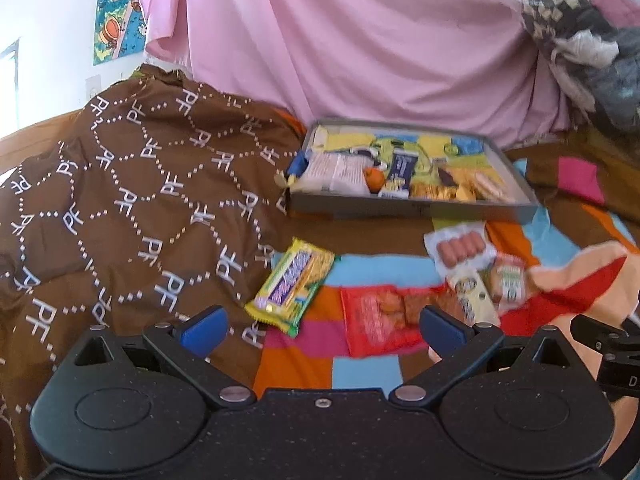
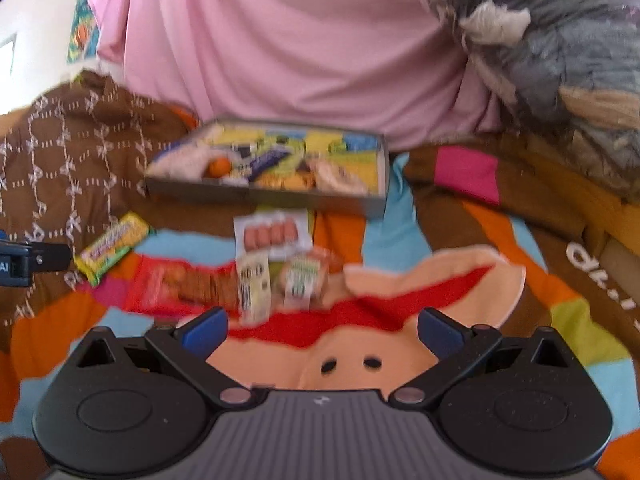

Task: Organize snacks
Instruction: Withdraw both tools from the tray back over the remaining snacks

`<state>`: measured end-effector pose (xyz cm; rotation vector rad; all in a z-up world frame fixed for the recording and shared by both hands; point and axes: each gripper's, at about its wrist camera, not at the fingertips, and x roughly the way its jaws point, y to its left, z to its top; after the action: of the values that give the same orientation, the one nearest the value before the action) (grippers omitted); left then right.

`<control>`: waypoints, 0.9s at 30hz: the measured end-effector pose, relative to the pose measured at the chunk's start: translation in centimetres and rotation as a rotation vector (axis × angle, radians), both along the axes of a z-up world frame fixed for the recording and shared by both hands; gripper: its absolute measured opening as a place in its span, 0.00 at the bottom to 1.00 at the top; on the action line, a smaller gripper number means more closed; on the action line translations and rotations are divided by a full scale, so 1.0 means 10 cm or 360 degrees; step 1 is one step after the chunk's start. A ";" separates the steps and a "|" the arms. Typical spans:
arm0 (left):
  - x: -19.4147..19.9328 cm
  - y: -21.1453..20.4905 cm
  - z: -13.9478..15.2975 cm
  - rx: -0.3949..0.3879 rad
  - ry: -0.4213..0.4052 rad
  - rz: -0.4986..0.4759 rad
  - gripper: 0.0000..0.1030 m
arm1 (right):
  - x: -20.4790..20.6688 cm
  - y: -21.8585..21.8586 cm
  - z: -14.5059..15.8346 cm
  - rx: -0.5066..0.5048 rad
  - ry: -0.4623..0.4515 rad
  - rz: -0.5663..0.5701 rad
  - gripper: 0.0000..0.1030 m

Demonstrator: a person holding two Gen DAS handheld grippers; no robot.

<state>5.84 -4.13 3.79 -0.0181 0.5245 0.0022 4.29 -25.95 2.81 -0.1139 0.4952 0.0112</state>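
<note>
Left wrist view: the left tool [image 1: 322, 330] sits low in the frame with its blue fingers [image 1: 204, 326] spread wide and nothing between them. Above it, on a bright patchwork blanket [image 1: 360, 368] covering a bed, lie loose snacks: a yellow bar [image 1: 291, 287] left of centre, a red packet [image 1: 384, 320] just right of it, a pack of sausages [image 1: 460, 249] further up and right, and a pale carton [image 1: 470, 298] beside a small blurred packet [image 1: 510, 278]. A shallow grey tray [image 1: 408, 206] in the upper middle holds more snacks. A brown patterned cover [image 1: 120, 208] fills the left side; pink cloth [image 1: 340, 40] hangs behind.

Right wrist view: the right tool [image 2: 322, 330] is likewise spread apart and empty, low in the frame. The tray [image 2: 264, 196] sits upper centre, the sausages [image 2: 272, 234] just below it, the carton [image 2: 253, 284] and small packet [image 2: 302, 278] side by side beneath. The red packet [image 2: 176, 282] and yellow bar [image 2: 114, 246] lie toward the left edge. This view is blurred.
</note>
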 end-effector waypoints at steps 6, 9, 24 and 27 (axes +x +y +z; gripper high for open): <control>-0.06 -0.01 -0.11 0.0024 0.0085 0.0022 0.99 | -0.04 0.00 -0.10 0.0011 0.0080 -0.0003 1.00; -0.09 0.00 -0.17 0.0032 0.0123 0.0043 0.99 | -0.04 0.02 -0.11 0.0011 0.0094 0.0009 1.00; -0.07 -0.05 -0.25 0.0059 0.0253 0.0072 0.97 | -0.04 0.05 -0.14 0.0017 0.0119 0.0044 1.00; -0.07 -0.05 -0.25 0.0062 0.0255 0.0072 0.97 | -0.04 0.05 -0.14 0.0017 0.0119 0.0044 1.00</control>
<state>5.16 -4.64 1.27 0.0084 0.6841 0.0584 3.93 -25.45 1.45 -0.1099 0.5682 0.0452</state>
